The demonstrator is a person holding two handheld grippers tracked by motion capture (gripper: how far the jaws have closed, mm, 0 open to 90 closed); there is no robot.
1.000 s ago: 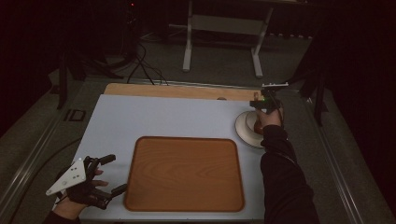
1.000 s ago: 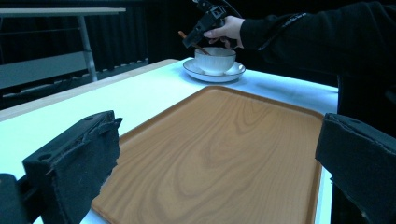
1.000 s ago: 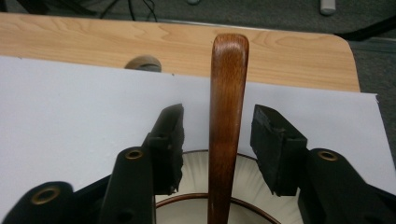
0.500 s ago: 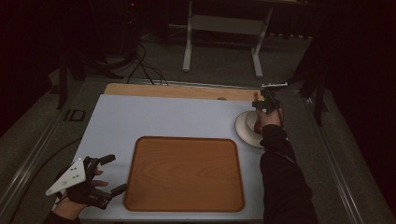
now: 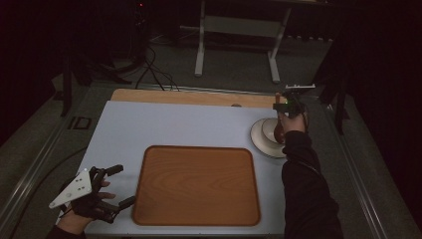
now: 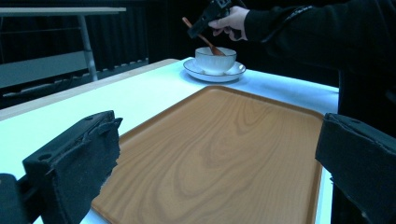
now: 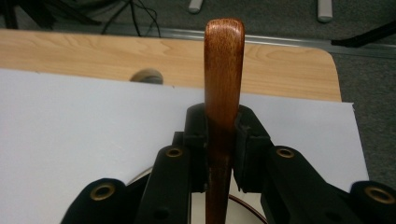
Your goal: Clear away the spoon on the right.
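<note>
A white cup (image 6: 215, 59) stands on a white saucer (image 5: 260, 142) at the table's right side. A wooden spoon (image 7: 223, 84) leans in the cup, its handle pointing up. My right gripper (image 7: 220, 126) is shut on that handle just above the cup (image 5: 271, 130), and it also shows far off in the left gripper view (image 6: 201, 21). A wooden tray (image 5: 198, 184) lies empty at the middle front. My left gripper (image 5: 117, 185) rests open at the front left, its jaws spread wide beside the tray's (image 6: 219, 154) left edge.
A pale blue-white mat (image 5: 164, 124) covers the table, with a strip of bare wood (image 5: 189, 97) along the far edge. A small round hole (image 7: 145, 76) sits in that strip. Table legs (image 5: 200, 45) and cables (image 5: 152, 69) stand on the floor beyond.
</note>
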